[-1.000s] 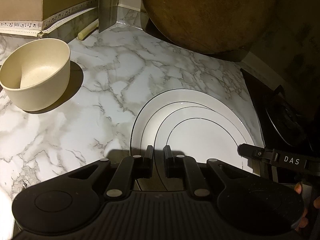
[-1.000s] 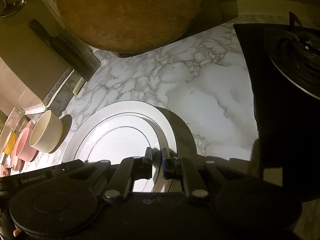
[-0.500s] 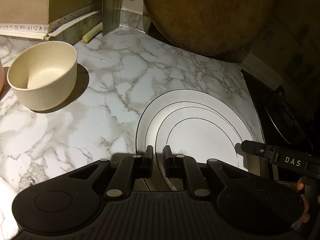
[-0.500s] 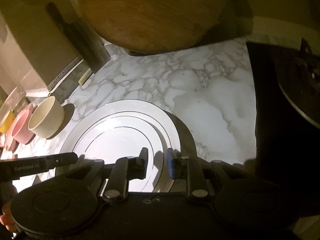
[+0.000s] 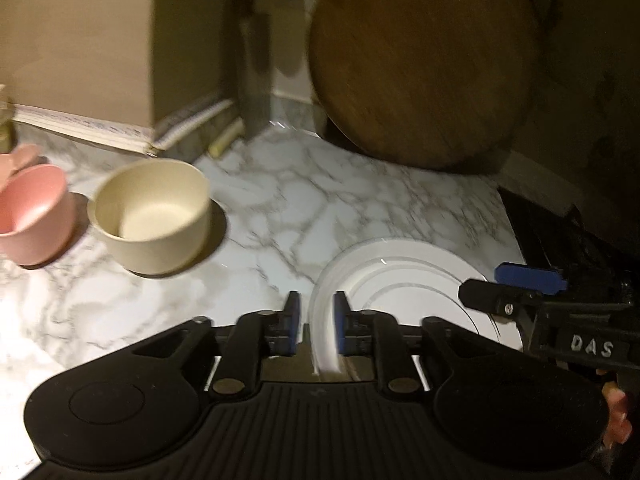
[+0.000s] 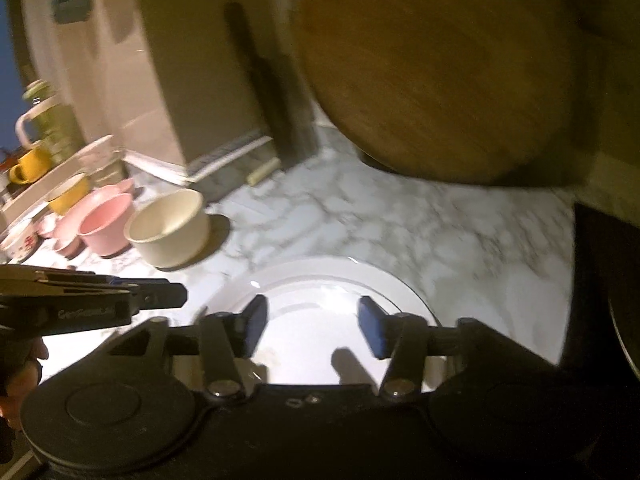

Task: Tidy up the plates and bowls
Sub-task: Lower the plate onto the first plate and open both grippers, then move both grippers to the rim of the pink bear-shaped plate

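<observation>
A stack of white plates [image 5: 404,276] lies on the marble counter [image 5: 280,200], also in the right wrist view [image 6: 320,292]. My left gripper [image 5: 316,312] is partly open, its pads either side of the stack's left rim. My right gripper [image 6: 312,320] is open above the plates' near side and holds nothing. It also shows in the left wrist view [image 5: 516,284]. A cream bowl [image 5: 150,216] and a pink bowl [image 5: 32,212] stand to the left, both also in the right wrist view: cream [image 6: 170,228], pink [image 6: 104,224].
A round wooden board [image 5: 420,64] leans at the back. A black stove [image 6: 604,300] lies to the right. More pink and yellow dishes [image 6: 68,196], a yellow mug [image 6: 30,164] and a jug [image 6: 44,120] crowd the far left. A box wall [image 5: 80,48] stands behind the bowls.
Both grippers were shut on the plate stack's rim. The right one has opened wide and let go; the left has loosened. Both views have lifted and tilted back, blurred by motion.
</observation>
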Demonstrator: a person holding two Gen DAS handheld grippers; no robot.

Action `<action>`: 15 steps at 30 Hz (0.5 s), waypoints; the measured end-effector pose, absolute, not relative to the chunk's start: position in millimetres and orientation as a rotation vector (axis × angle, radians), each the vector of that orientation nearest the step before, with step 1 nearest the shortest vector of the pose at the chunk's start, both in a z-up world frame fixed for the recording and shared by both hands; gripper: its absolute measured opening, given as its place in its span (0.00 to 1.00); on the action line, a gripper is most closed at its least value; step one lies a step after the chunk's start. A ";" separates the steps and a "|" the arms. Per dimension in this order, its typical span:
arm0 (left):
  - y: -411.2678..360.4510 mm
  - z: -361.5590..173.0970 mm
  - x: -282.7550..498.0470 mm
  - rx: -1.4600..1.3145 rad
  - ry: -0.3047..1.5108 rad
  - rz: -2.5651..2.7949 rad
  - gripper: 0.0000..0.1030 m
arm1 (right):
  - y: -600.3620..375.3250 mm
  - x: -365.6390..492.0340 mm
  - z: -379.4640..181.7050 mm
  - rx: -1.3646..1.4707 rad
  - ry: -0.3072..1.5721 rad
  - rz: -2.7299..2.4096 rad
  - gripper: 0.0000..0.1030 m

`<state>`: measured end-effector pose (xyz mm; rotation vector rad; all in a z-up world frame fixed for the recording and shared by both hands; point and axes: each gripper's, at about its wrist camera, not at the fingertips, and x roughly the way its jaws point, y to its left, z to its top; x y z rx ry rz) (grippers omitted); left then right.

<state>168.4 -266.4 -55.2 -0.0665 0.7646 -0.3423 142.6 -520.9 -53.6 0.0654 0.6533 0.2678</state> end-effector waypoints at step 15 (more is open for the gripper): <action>-194.2 -21.6 142.8 -0.037 0.584 -0.199 0.71 | -436.9 143.0 -15.5 0.003 0.541 0.351 1.00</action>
